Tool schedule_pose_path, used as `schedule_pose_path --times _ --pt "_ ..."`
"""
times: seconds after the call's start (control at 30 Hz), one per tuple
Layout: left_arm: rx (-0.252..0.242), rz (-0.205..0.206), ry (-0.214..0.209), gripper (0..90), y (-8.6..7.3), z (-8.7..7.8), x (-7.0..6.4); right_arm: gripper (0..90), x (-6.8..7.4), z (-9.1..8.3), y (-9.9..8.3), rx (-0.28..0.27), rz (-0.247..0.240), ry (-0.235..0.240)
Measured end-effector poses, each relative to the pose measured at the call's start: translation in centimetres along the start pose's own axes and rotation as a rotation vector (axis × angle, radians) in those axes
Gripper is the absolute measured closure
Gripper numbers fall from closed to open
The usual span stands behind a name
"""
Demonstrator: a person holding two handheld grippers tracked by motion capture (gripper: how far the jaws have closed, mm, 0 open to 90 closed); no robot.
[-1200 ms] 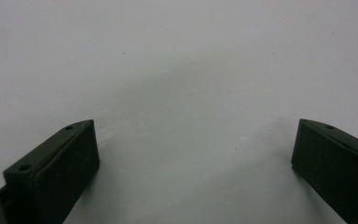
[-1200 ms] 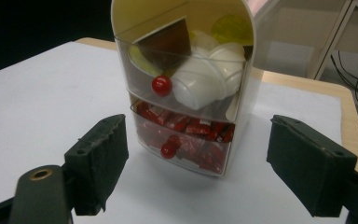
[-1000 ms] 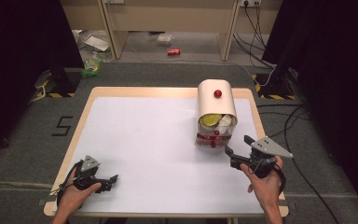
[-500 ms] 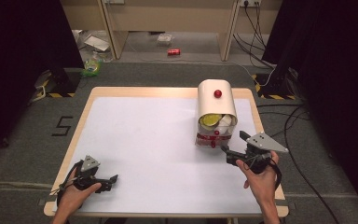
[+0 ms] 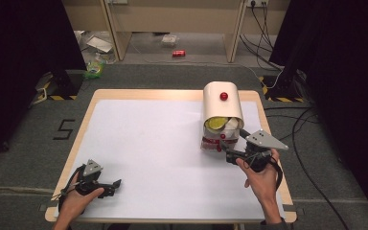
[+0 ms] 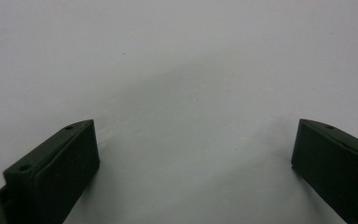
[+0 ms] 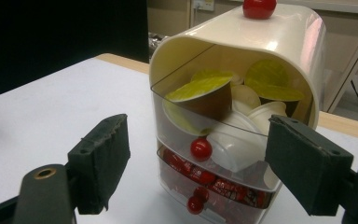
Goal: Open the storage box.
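A cream, round-topped container stands on the white table toward its far right side, with a red knob on its top. In the right gripper view its clear front shows two drawers: the upper drawer holds yellow-lidded capsules and white cups and carries a small red knob, and the lower drawer holds red packets behind another red knob. The right gripper is held in the person's right hand just in front of the container's base, pointing at it. Its fingers are spread wide apart, one on either side of the drawers, gripping nothing; whether they touch the container cannot be told. A grey three-cornered plate sits on top of this gripper, and a black cable loops beside the wrist. The left gripper rests low at the near left corner of the table, held in the left hand, well apart from the container. In the left gripper view its fingers are released and wide open over bare white table surface, with nothing between them. Beyond the table, the grey floor carries a red can, some scattered litter and cables near wooden furniture legs.
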State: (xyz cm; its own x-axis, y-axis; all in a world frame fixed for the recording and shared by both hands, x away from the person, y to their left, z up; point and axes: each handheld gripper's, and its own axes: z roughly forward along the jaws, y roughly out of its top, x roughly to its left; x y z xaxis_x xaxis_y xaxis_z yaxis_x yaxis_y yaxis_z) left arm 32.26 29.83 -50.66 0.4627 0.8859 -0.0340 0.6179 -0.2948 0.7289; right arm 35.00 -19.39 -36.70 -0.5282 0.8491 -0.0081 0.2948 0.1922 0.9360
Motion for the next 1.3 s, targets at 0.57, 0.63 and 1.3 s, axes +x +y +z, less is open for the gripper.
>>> schedule_pose_path --times 0.57,0.63,1.3 --pt "0.000 0.001 0.001 0.0 0.0 0.0 0.0 22.4 0.0 1.6 0.6 0.001 -0.005 0.002" --pt "0.000 0.000 0.000 0.0 0.0 0.0 0.0 22.5 -0.1 1.9 0.6 0.003 -0.007 -0.001" --pt "0.000 0.001 0.001 0.0 0.0 0.0 0.0 22.6 -0.5 3.8 0.5 0.038 -0.010 0.000"
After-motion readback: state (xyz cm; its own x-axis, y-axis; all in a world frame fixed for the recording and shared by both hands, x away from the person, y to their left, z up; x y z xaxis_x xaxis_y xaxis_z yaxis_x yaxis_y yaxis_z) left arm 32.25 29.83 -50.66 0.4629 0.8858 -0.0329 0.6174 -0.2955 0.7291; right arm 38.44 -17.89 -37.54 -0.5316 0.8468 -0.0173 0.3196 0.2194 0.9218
